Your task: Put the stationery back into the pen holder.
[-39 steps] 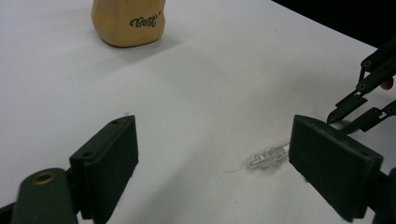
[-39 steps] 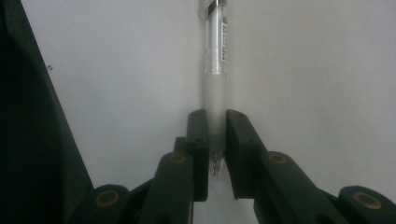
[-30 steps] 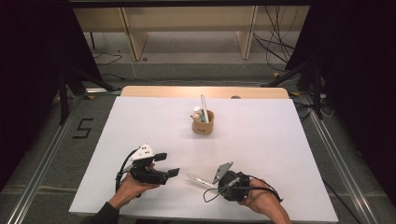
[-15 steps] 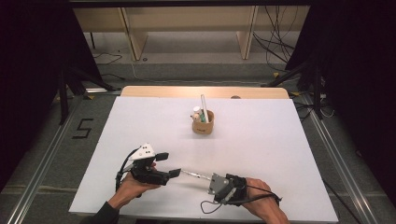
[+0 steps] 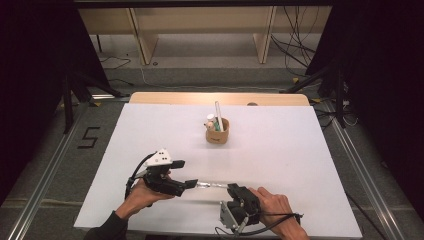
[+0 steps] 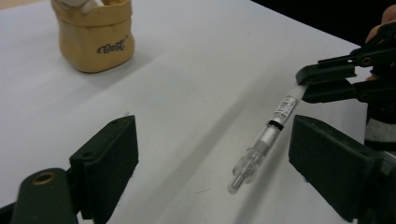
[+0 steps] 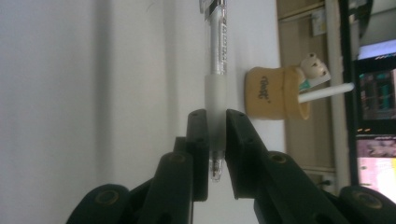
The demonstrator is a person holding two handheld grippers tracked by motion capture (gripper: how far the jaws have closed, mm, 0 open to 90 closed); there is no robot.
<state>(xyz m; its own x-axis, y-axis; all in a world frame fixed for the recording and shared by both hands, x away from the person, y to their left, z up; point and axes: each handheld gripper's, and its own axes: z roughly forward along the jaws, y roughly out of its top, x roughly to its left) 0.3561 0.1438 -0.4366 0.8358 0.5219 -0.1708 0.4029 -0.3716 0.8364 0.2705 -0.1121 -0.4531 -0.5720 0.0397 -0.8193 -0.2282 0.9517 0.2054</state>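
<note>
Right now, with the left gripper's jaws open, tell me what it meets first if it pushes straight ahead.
Most likely the pen: its clear end hangs between the left gripper's open jaws, while the right gripper is clamped on its far end. Depth is hard to judge.

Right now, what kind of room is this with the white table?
Probably a lab or recording studio: a white table ringed by black curtains, loose cables on the floor, and a screen glowing nearby.

We count one clear pen (image 6: 264,142), one tan cup (image 5: 217,132) holding one white stick (image 5: 218,114) and one small figure (image 5: 210,121), two grippers, left (image 5: 191,183) and right (image 7: 216,135), two hands, and one white table (image 5: 280,150)
</note>
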